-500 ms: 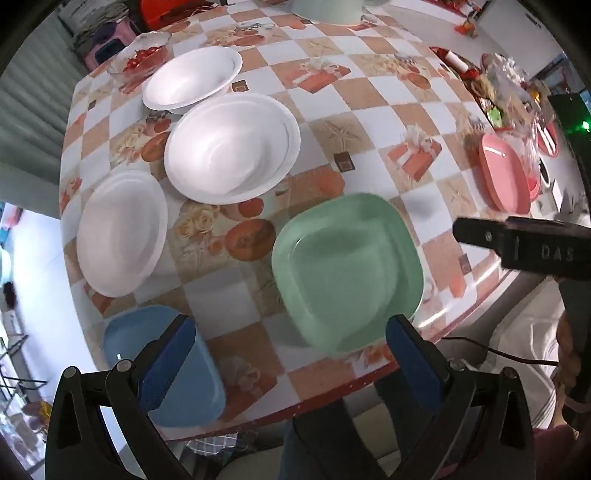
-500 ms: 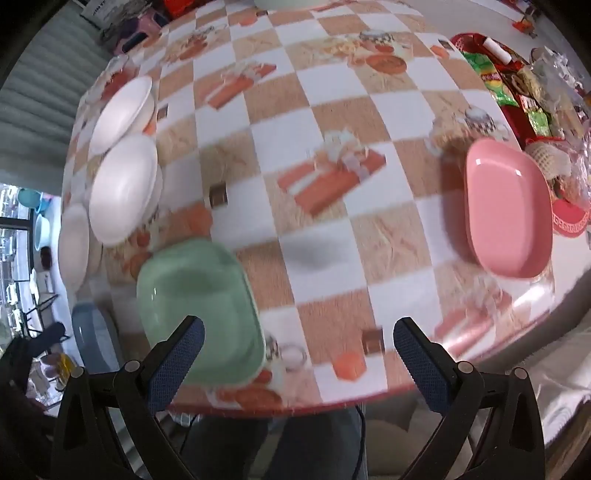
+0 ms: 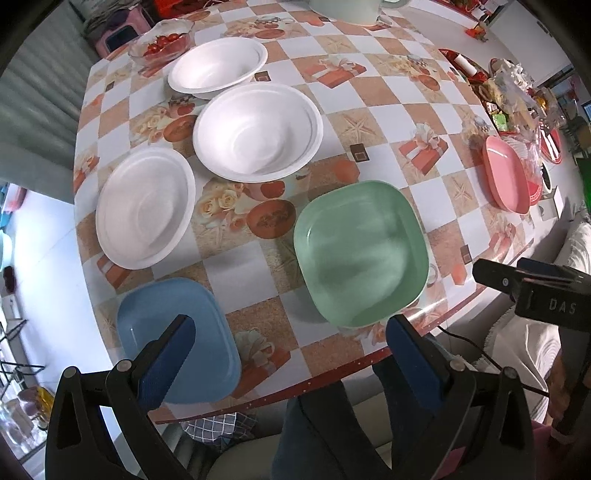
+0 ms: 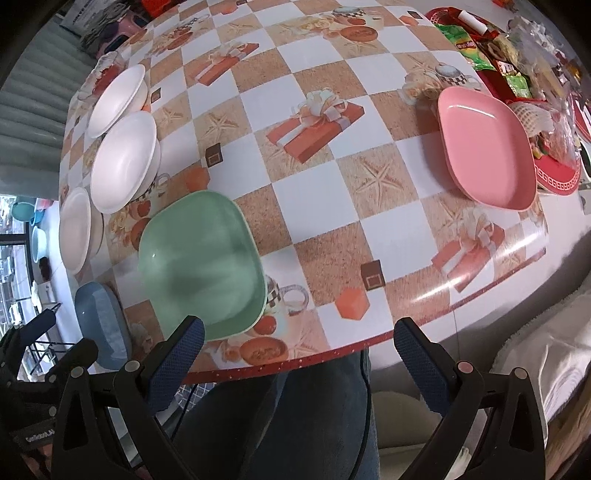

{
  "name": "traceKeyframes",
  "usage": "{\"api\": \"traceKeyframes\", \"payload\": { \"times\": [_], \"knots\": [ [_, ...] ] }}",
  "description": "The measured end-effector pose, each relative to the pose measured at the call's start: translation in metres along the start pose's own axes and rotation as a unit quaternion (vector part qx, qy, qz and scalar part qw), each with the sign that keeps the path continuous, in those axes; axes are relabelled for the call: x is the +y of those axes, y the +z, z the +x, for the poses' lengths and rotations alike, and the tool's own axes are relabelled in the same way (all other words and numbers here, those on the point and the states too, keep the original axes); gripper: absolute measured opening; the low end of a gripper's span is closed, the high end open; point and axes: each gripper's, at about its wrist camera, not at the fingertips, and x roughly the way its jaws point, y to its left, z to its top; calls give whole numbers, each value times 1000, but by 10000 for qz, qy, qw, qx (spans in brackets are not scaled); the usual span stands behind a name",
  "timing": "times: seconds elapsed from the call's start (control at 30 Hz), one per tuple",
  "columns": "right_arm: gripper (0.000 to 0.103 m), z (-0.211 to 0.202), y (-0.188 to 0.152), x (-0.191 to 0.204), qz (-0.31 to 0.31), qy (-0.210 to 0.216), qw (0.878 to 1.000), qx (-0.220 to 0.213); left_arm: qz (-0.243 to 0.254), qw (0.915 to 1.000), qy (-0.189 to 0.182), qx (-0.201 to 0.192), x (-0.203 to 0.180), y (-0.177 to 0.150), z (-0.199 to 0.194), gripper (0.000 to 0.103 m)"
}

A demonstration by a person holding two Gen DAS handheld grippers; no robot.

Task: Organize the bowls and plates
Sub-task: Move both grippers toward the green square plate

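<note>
On the checked tablecloth lie a green square plate (image 3: pixel 362 254), a blue square plate (image 3: pixel 173 332) and a pink plate (image 3: pixel 504 177). A white flat plate (image 3: pixel 144 206) and two white bowls (image 3: pixel 258 129) (image 3: pixel 218 66) lie behind them. My left gripper (image 3: pixel 291 350) is open and empty above the near table edge, between the blue and green plates. My right gripper (image 4: pixel 299 350) is open and empty over the near edge, right of the green plate (image 4: pixel 201 266); the pink plate (image 4: pixel 487 147) lies far right. The right gripper's body shows in the left wrist view (image 3: pixel 535 291).
A glass bowl of red fruit (image 3: pixel 162 44) stands at the back left. Snack packets and a red tray (image 4: pixel 517 66) crowd the right side beside the pink plate. A mint vessel (image 3: pixel 351 11) stands at the far edge. My legs show below the table edge (image 4: pixel 295 365).
Both grippers have drawn back a little toward the near table edge, still open. The plates and bowls have not moved.
</note>
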Motion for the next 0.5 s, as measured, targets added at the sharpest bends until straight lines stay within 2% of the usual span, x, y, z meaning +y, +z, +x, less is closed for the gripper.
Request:
{"api": "traceKeyframes", "payload": {
  "times": [0.4,0.5],
  "knots": [
    [103,-21,14,10,-184,-2,9998,-121,-27,9999,139,-79,11,6,-13,103],
    [103,-25,16,14,-249,-35,9996,-148,-19,9999,49,-105,13,7,-16,103]
  ]
}}
